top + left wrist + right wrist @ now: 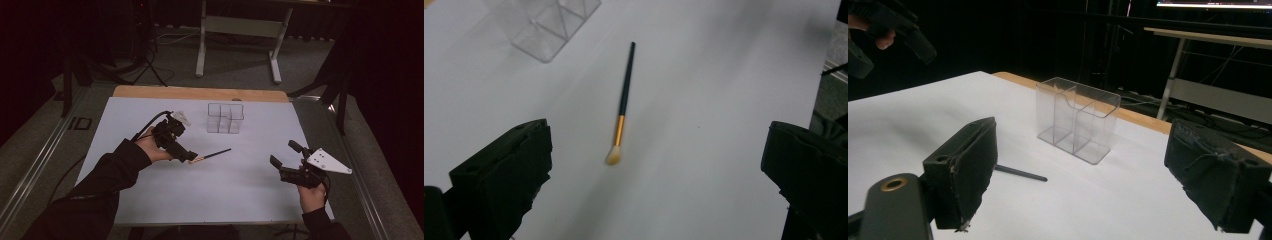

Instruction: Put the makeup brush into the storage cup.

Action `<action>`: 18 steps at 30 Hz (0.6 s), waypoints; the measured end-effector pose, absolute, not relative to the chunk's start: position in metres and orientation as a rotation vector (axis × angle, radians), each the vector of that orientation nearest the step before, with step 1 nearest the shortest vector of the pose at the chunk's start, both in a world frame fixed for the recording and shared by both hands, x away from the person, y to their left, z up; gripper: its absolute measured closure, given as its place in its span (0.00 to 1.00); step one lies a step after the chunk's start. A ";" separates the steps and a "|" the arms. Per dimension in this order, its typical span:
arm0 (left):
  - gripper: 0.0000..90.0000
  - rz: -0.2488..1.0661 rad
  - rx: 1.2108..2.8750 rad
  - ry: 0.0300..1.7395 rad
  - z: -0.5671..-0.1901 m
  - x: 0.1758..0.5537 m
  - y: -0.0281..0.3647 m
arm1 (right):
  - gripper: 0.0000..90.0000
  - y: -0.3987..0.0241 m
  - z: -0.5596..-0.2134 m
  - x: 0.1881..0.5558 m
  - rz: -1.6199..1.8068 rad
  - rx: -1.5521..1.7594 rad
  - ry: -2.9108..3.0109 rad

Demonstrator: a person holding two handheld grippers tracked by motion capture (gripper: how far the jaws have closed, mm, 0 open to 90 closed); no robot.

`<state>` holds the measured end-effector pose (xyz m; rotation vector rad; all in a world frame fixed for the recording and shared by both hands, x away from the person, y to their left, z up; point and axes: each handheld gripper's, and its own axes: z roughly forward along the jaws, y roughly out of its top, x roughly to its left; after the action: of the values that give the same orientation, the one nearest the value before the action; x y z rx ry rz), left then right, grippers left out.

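a makeup brush [624, 100] is seen lying flat on the white table [150, 200]. the left gripper [654, 170] is held above it, jaws spread wide. the right gripper [284, 154] is likewise released, nothing grasped

We are looking along our left gripper [656, 165], whose two black jaws are standing wide apart at the bottom corners with nothing between them. Ahead of the gap, a small brush [623, 102] is lying flat on the white table [724, 75], its pale bristle tip pointing toward us, a gold band behind it and a dark handle running away. A clear plastic organizer [546, 25] is sitting at the upper left, apart from the brush.
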<state>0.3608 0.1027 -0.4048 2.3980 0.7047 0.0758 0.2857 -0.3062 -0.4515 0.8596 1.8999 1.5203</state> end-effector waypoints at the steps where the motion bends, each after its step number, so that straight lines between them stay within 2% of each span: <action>1: 0.01 0.072 2.406 0.701 -0.405 0.362 0.100 | 0.15 -0.306 -0.452 0.286 1.521 0.861 1.899; 18: 0.09 -0.025 2.561 0.644 -0.425 0.386 0.061 | 0.15 -0.306 -0.452 0.286 1.515 0.861 1.905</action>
<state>0.3864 0.0613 -0.4253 2.5609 0.6444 -0.0251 0.2864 -0.3062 -0.4523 0.8609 1.9055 1.5149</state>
